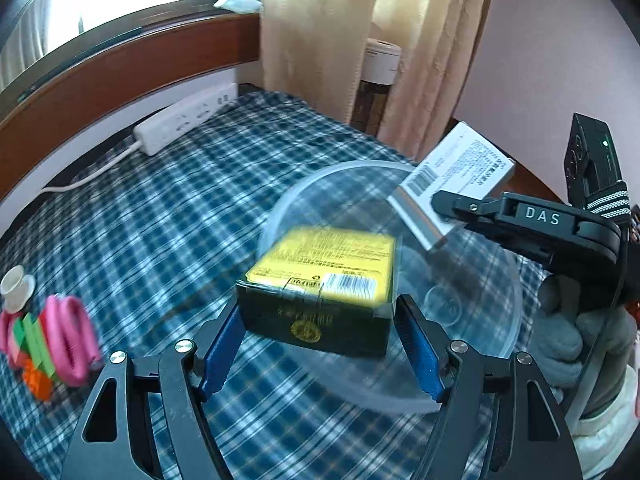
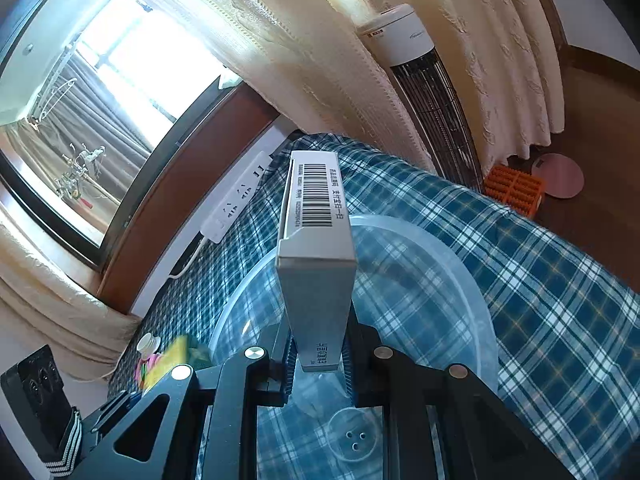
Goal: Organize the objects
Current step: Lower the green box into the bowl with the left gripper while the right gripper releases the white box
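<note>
In the left wrist view my left gripper (image 1: 320, 332) is shut on a dark green box with a yellow label (image 1: 324, 276), its blue pads (image 1: 224, 344) pressing both ends. The box hangs over the near edge of a clear plastic bowl (image 1: 400, 174) on the blue plaid cloth (image 1: 160, 220). My right gripper (image 1: 440, 208) comes in from the right above the bowl, shut on a flat grey box with a barcode (image 1: 452, 172). In the right wrist view the grey box (image 2: 316, 272) stands on edge in the right gripper (image 2: 318, 364), over the bowl (image 2: 460, 264). The yellow box (image 2: 176, 354) shows blurred at lower left.
A white power strip (image 1: 180, 124) lies along the far edge under the window sill. Pink rings and coloured blocks (image 1: 68, 340) and a small white cup (image 1: 16, 284) sit at the left. A gloved hand (image 1: 560, 336) holds the right gripper. A tower fan (image 2: 408, 36) stands behind the curtain.
</note>
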Demonstrator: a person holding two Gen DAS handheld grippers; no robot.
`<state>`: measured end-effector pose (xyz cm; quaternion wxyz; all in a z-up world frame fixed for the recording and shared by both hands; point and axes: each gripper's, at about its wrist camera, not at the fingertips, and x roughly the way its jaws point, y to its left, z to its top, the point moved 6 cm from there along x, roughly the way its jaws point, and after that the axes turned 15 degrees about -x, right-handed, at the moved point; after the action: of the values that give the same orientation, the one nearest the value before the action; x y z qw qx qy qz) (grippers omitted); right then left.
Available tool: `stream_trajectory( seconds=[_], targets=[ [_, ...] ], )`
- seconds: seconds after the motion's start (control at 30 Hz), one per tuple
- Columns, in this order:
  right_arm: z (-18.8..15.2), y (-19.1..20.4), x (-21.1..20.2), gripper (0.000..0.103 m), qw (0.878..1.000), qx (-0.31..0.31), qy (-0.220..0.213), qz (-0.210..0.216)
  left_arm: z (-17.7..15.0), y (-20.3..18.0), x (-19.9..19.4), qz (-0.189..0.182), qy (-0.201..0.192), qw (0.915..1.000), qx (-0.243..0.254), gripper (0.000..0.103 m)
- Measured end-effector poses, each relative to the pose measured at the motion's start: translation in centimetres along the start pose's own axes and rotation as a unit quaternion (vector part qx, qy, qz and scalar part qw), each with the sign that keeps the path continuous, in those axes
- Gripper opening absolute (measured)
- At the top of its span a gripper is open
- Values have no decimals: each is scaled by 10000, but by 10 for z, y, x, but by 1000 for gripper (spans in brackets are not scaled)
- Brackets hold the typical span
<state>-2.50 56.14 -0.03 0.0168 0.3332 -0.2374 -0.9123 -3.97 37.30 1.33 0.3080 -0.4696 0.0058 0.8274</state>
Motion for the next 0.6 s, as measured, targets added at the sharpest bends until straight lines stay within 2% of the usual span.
stream_trajectory(
  seconds=[0.2,0.6],
  targets=[
    [3,0,2,20,10000,8,16,31,-2,-6,4,26,9,9999,97,76],
    [5,21,16,21,9996,-198,178,33,3,22,8,331,-93,9991,-247,76]
  ],
)
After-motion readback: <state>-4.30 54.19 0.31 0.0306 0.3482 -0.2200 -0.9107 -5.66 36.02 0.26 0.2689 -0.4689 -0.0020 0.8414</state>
